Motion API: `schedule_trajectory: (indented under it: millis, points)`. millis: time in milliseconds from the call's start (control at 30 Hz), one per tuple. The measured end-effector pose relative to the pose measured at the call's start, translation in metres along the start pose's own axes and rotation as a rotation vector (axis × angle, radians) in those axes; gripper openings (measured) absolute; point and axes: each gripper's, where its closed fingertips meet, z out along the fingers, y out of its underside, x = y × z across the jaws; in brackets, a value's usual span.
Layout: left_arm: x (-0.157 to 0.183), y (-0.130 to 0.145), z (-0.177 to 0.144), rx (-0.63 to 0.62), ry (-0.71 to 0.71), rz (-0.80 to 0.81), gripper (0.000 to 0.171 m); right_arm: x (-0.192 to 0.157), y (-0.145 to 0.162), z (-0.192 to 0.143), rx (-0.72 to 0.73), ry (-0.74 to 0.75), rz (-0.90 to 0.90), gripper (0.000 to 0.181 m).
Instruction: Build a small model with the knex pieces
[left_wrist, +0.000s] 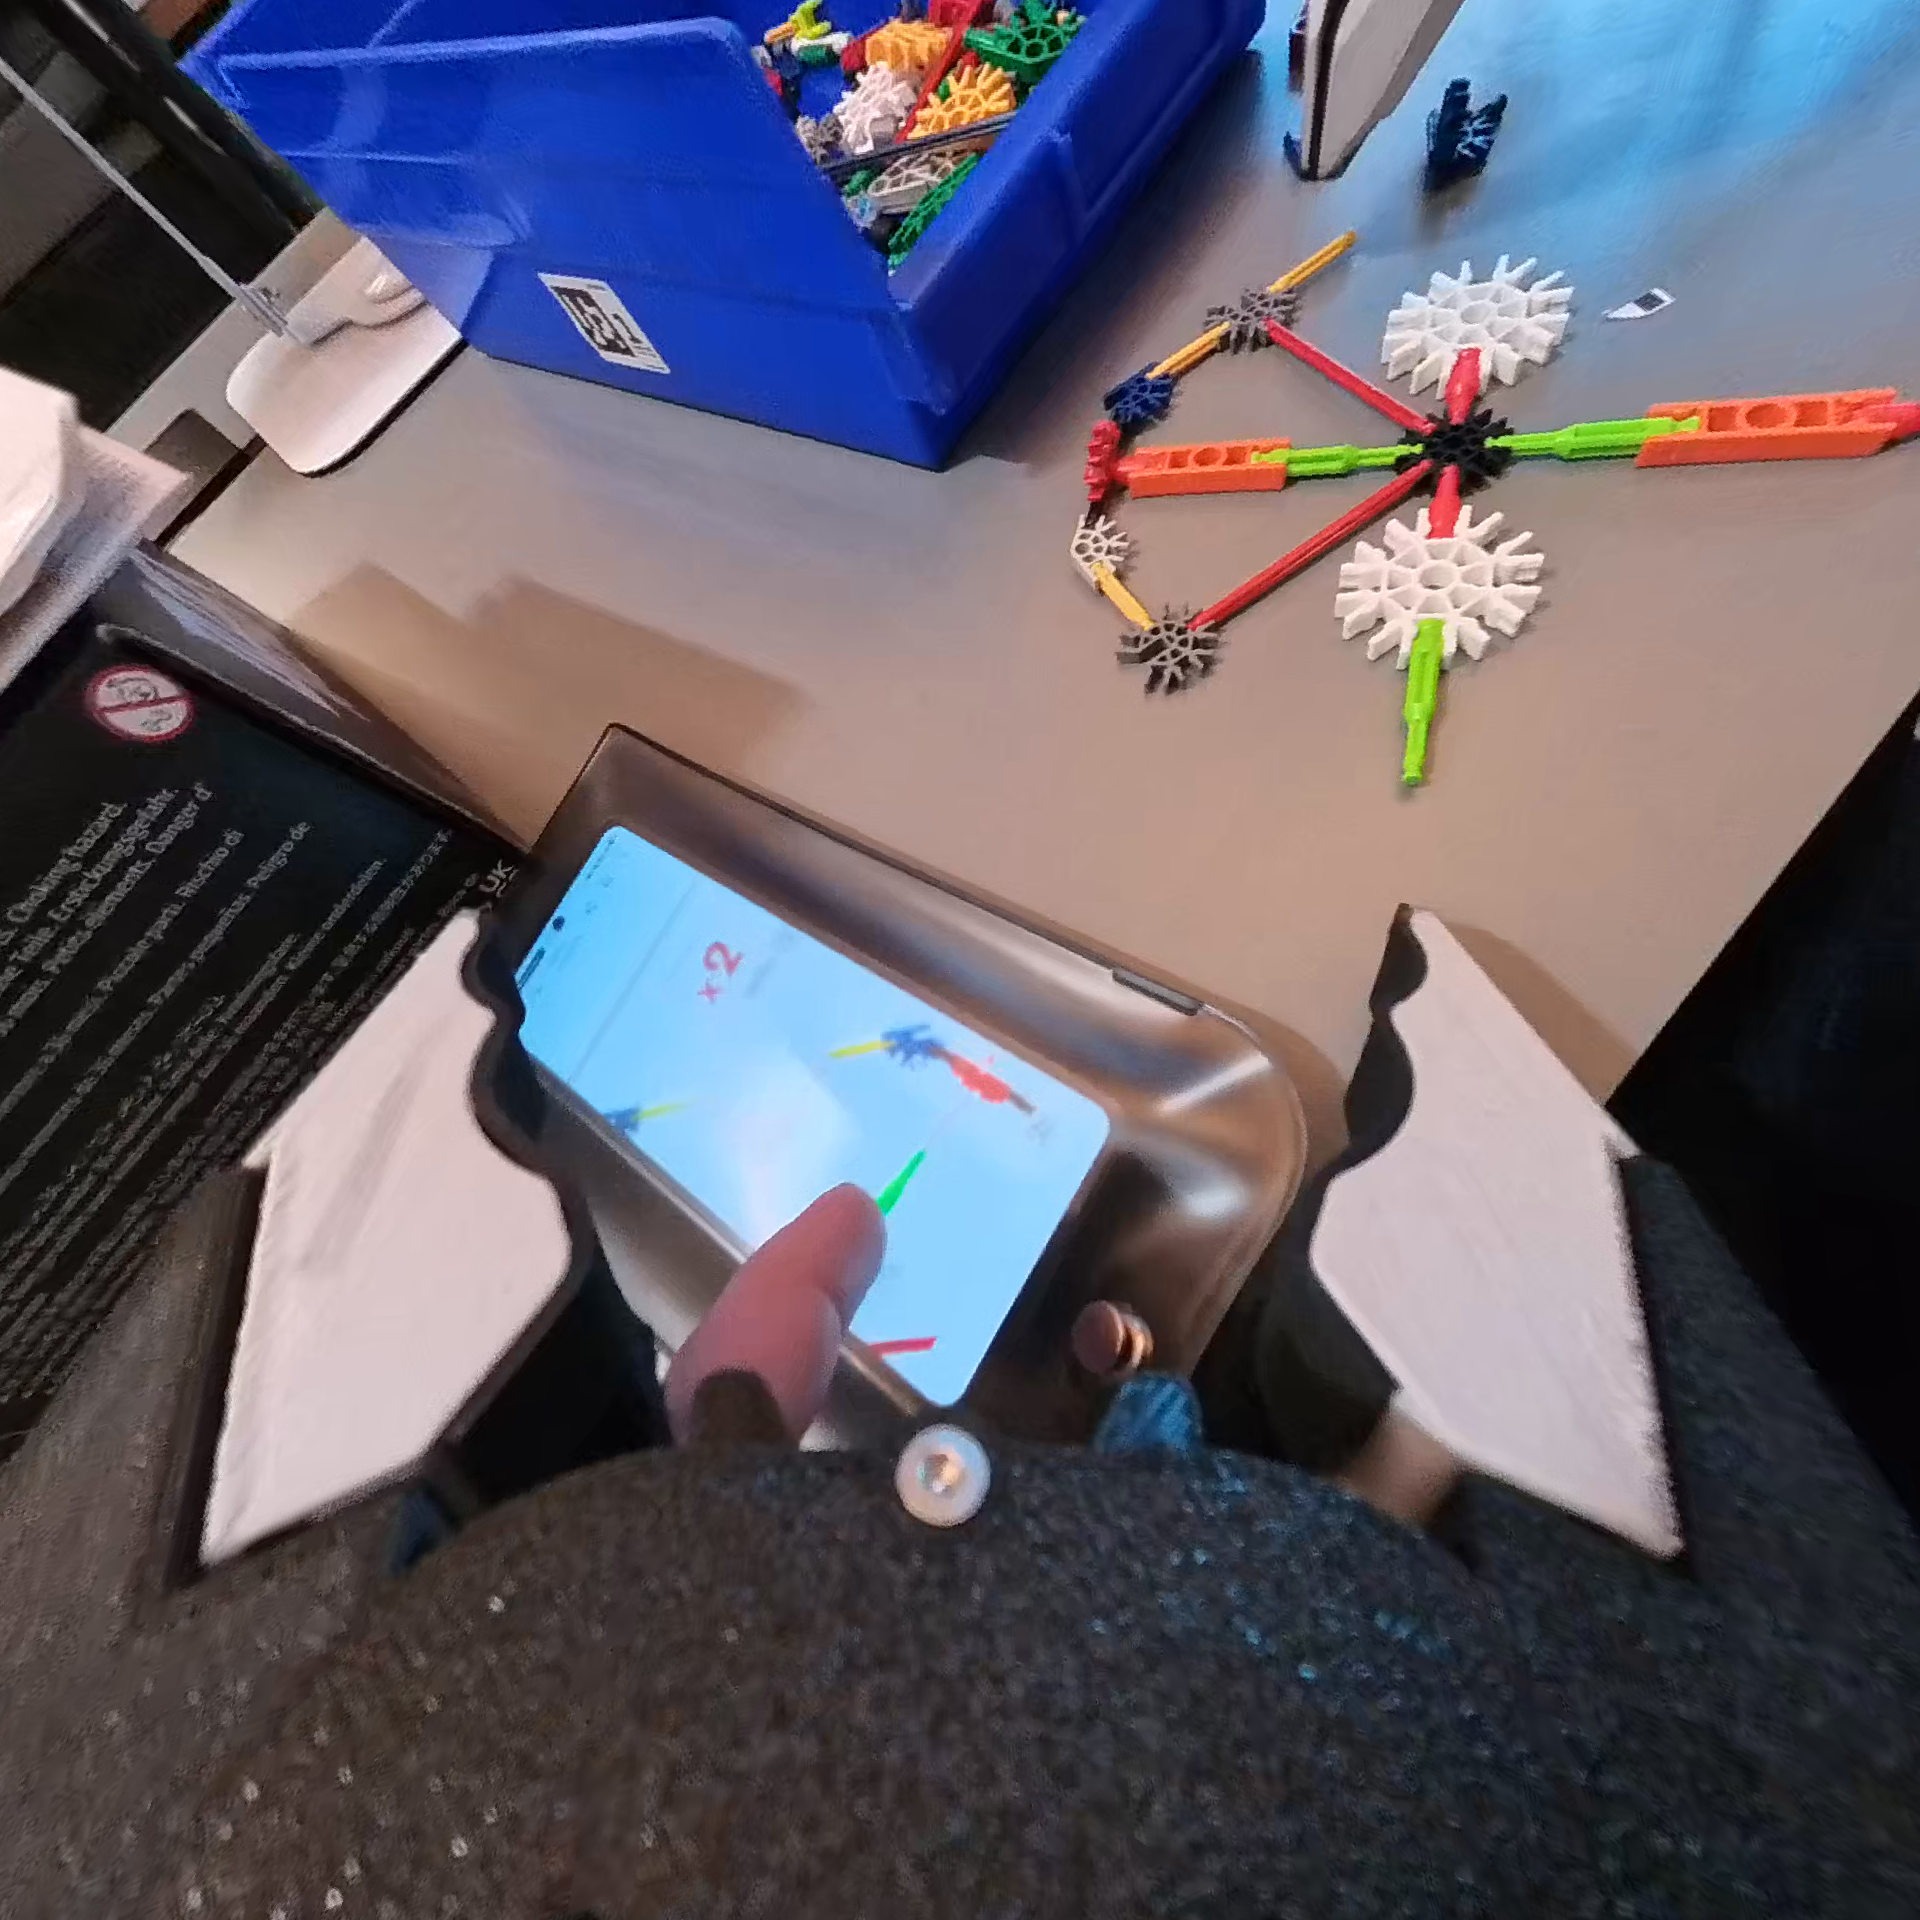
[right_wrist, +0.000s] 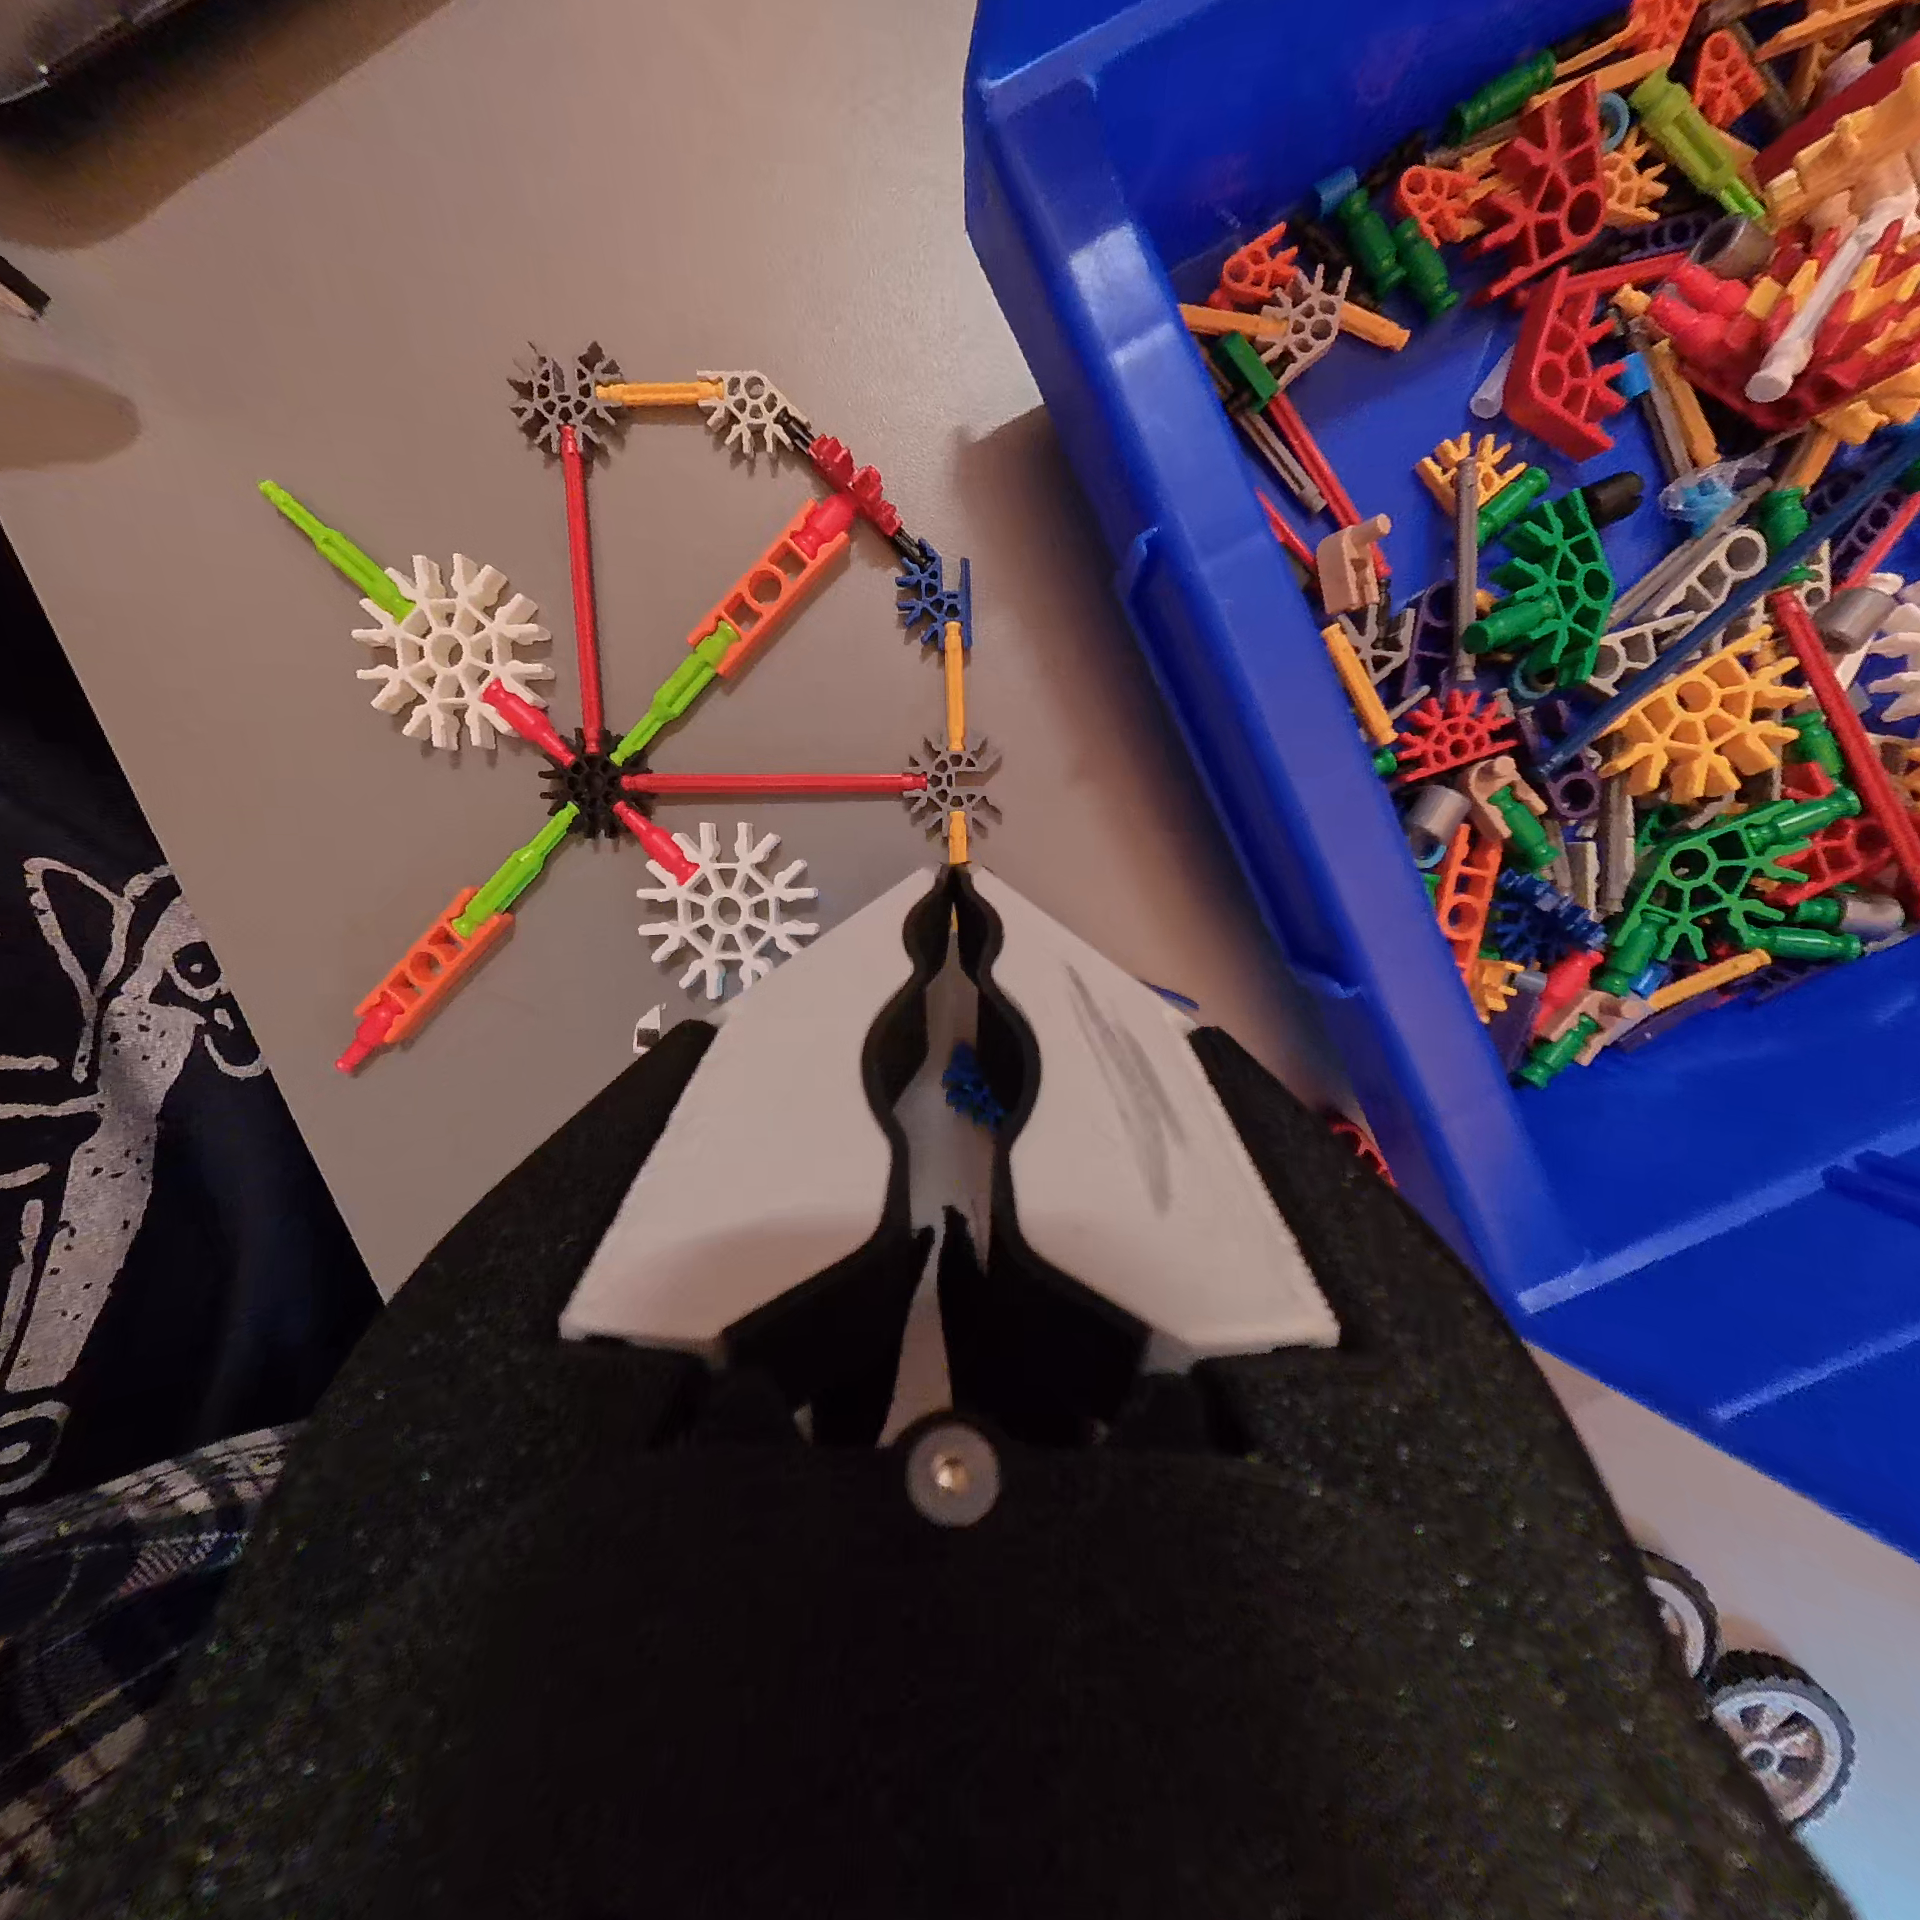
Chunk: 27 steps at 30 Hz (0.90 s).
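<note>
Here, right gripper (right_wrist: 951, 883) fingers pinched on yellow rod (right_wrist: 957, 837) — left gripper (left_wrist: 940, 1049) splayed

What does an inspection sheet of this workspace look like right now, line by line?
Surface: grey tabletop, mostly bare.
Job's things: flat spoked assembly of plastic rods and connectors; blue plastic bin of mixed construction pieces.
Clutter: black printed cardboard box; small toy wheels at the table edge.
Grippers: left tool open, with a phone with a lit screen between its fingers and a person's finger on the screen; right tool shut on a yellow plastic rod at the assembly's edge.
Cables: nothing seen.
Surroundings: dark printed fabric beside the table.
</note>
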Motion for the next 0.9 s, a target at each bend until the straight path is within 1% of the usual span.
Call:
schedule_trajectory:
  millis: [233, 433, 733, 767, 800, 900]
  points:
    - [-0.004, 0.002, -0.004, 0.002, -0.011, -0.018, 0.155, 0.001, -0.001, -0.002, 0.010, 0.003, 0.003, 0.000]
    - [-0.004, -0.003, -0.008, 0.023, -0.025, -0.003, 0.155, -0.001, -0.004, -0.008, 0.033, 0.002, -0.001, 0.000]
    - [-0.003, -0.021, -0.022, 0.100, -0.029, 0.014, 0.154, 0.000, -0.012, -0.027, 0.088, 0.028, -0.007, 0.000]
    - [-0.003, -0.024, -0.023, 0.110, -0.029, 0.014, 0.157, 0.001, -0.014, -0.030, 0.099, 0.033, -0.007, 0.000]
    - [-0.003, -0.027, -0.025, 0.121, -0.029, 0.013, 0.154, 0.003, -0.016, -0.034, 0.112, 0.041, -0.006, 0.000]
    - [-0.003, -0.039, -0.030, 0.163, -0.027, 0.014, 0.153, 0.014, -0.024, -0.050, 0.155, 0.080, 0.003, 0.004]
